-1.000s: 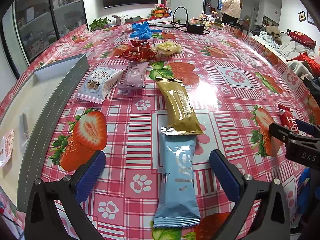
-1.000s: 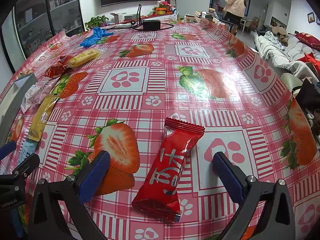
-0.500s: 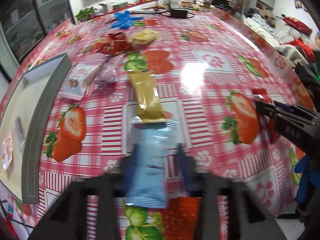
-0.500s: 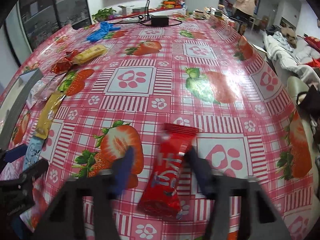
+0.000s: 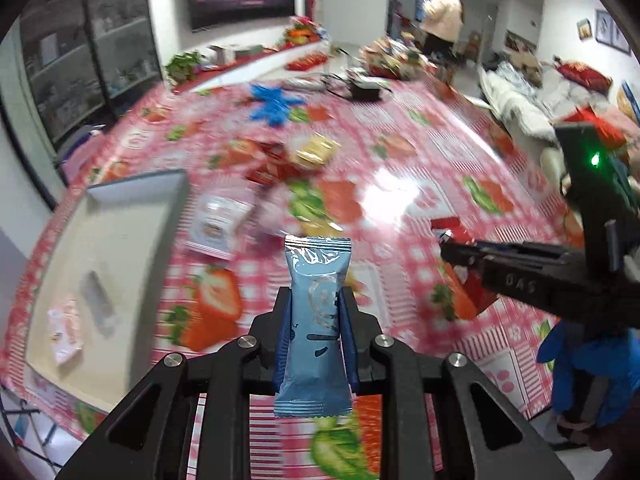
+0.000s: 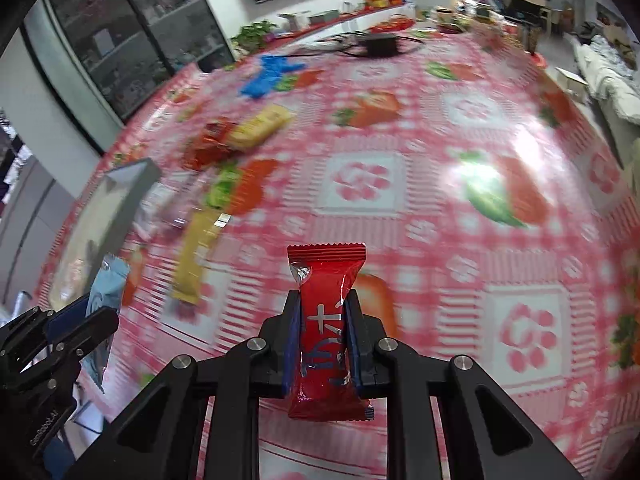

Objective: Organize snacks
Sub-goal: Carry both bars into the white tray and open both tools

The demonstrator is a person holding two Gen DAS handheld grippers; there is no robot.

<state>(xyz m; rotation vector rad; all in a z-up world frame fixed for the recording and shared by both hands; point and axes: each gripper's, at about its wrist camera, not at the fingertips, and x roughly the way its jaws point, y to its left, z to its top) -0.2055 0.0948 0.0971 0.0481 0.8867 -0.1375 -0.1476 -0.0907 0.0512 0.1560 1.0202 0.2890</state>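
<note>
Light-blue snack bar is pinched upright by left gripper, red snack bar likewise by right gripper; grey tray is seen at 10 o'clock, nearer the left

black tongs with blue pads, silver screws, blue glove.

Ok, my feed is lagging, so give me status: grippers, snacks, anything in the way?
Left gripper shut on blue snack. Right gripper shut on red snack. Both lifted. Tray left, path open.
</note>
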